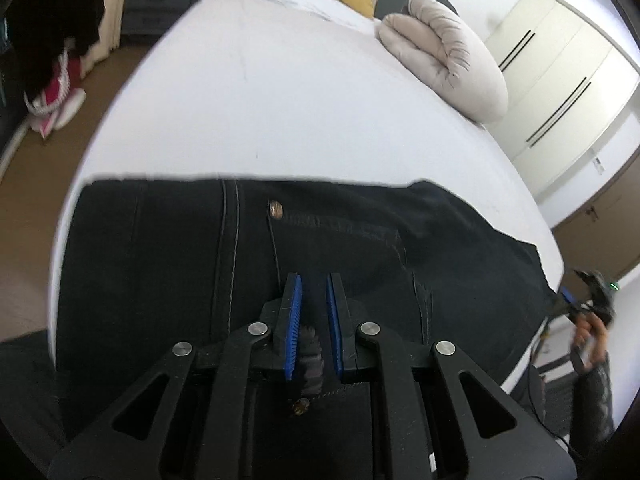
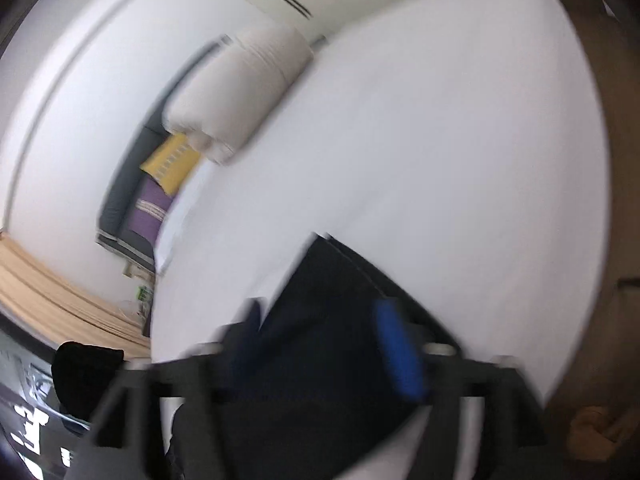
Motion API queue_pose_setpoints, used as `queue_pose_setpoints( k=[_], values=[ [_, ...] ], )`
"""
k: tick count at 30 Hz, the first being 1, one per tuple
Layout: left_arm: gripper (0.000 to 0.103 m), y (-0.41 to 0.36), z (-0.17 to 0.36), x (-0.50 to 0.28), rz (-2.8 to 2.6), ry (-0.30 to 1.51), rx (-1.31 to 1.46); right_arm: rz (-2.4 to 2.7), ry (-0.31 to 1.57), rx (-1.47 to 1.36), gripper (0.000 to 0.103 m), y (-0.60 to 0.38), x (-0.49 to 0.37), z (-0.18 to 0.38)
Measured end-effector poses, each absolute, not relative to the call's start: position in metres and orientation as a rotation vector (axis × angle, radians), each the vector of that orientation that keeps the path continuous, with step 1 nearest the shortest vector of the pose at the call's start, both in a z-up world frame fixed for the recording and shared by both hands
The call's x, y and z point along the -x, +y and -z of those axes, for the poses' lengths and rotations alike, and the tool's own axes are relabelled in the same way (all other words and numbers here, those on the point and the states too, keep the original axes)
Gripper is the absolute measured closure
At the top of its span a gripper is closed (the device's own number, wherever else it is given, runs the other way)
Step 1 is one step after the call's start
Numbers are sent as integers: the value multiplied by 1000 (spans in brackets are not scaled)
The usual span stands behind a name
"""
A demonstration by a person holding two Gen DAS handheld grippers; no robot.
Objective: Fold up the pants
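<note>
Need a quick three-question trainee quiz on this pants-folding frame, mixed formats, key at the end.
1. True or false: the black denim pants lie on a brown wooden table.
2. Which hand-held gripper has its jaws apart? A) left hand-held gripper B) right hand-held gripper
3. Fill in: the rolled beige duvet rests on the white ____.

Key: 1 false, they lie on the bed; 2 B; 3 bed.
</note>
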State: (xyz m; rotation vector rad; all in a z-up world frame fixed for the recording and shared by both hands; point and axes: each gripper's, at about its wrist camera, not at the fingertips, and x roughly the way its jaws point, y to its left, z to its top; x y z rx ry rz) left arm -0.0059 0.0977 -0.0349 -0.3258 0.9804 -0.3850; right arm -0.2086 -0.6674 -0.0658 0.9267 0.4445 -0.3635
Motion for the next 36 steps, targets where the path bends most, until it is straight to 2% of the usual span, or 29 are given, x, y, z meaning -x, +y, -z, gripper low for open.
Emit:
queue_pose_setpoints(
  k=[1,5,7,9,15,17,21,24,26,36],
  values=[
    [91,97,27,0,400,969,340,367,416,-930,27,-673,230,65],
    [91,55,19,-3,518,976,328,365,388,-1055,28,-655,223,87],
    [91,9,24,-15,560,1002,307,394,407,-1119,32,-657,210,103],
    [91,-6,37,-17,559,1060,284,395,410,-1200,38,-664,214,121],
    [91,5,50,-11,567,1112,342,341,376,-1286,41,-652,207,138],
    [91,8,55,-13,568,1120,359,296,359,-1306,48,-656,198,141],
    [91,17,53,-5,567,1113,343,254,311,-1370,52,-668,189,152],
    [91,14,54,-4,571,1116,355,254,317,-1364,70,-673,182,154],
    [91,8,61,-7,571,1116,362,255,353,-1336,89,-674,175,153],
    [91,-7,69,-18,567,1118,373,356,456,-1094,91,-646,164,118]
  ],
)
